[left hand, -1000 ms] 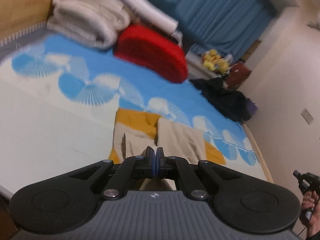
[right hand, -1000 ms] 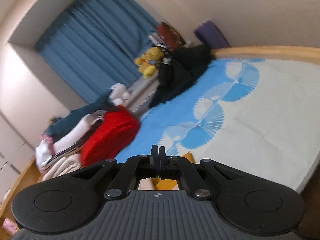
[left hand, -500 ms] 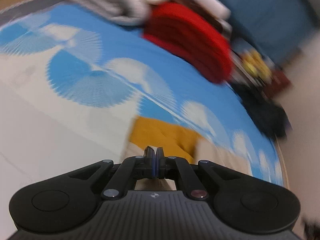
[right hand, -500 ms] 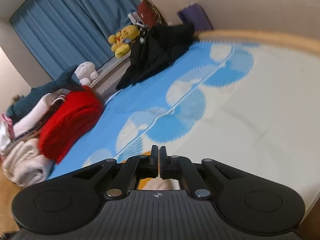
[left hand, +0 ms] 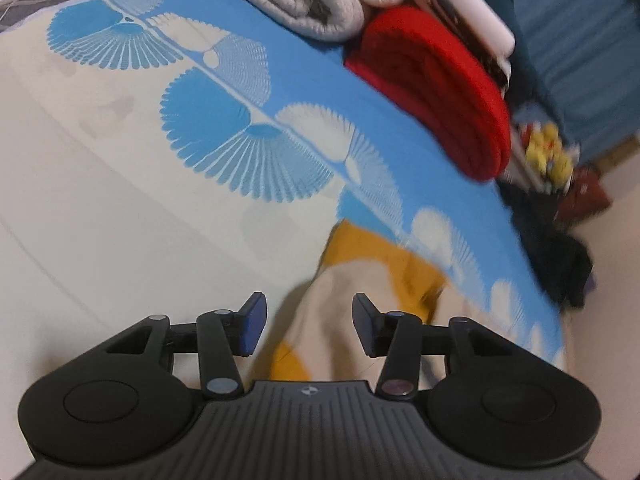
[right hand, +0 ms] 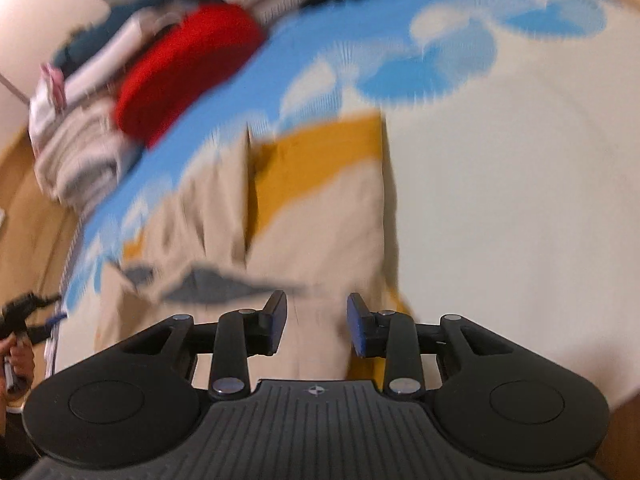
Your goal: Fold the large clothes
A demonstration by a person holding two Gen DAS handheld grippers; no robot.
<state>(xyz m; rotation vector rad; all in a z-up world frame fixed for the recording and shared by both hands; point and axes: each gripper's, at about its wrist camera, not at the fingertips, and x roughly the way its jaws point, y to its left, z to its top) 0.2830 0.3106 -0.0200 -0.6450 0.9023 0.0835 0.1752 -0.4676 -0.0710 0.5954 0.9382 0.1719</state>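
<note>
While both jaws opening, left gripper and right gripper hang over beige-and-mustard folded garment, nothing pinched. Garment lies flat near bed's front edge on blue fan-patterned sheet, probably just released after fold.

Both fisheye views ride low behind their own fingers, angled down at the bed from close up. The left one faces along the mattress toward the blue curtain. Shared ground: the beige-and-mustard garment and the red folded blanket. The right view is motion-blurred.
</note>
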